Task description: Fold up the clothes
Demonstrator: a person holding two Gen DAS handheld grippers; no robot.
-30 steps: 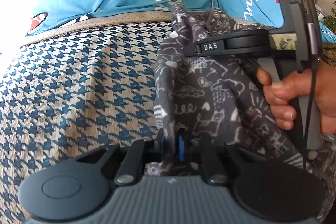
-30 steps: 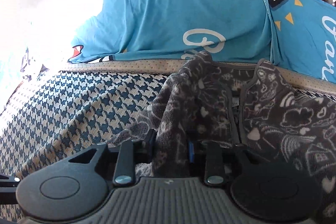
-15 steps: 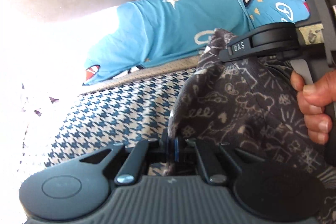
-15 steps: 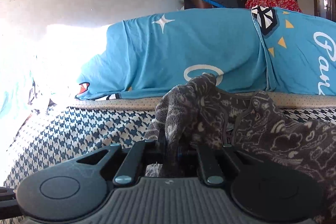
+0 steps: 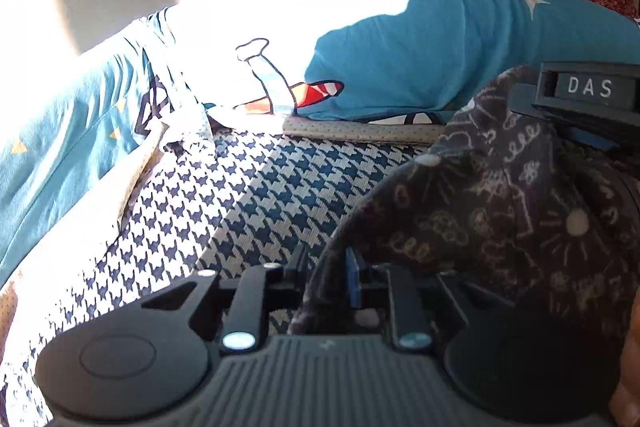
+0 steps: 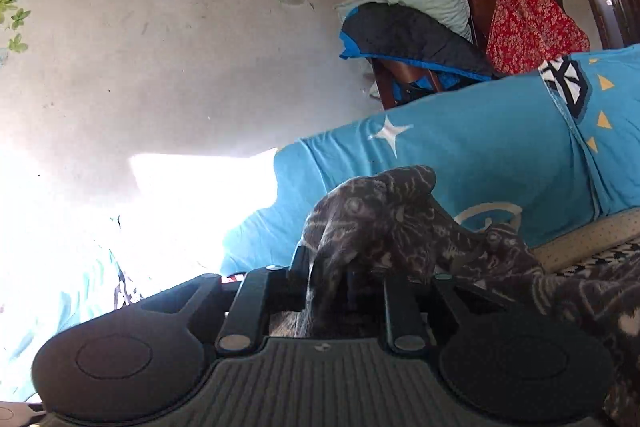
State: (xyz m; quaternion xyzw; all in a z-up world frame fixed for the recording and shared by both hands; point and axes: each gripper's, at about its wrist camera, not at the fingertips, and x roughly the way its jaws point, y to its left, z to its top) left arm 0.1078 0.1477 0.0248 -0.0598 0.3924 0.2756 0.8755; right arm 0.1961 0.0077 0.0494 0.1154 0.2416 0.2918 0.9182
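On the left, the left tool [image 5: 332, 279] is opening with the dark printed garment [image 5: 500, 195] between its pads; the right tool [image 6: 328, 279] likewise. The garment is lifted over the houndstooth bed [image 5: 224, 195]. Laying it flat seems next.

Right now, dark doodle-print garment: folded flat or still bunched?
Bunched, not folded. The dark garment hangs crumpled between the left gripper and right gripper, lifted above the houndstooth cover.
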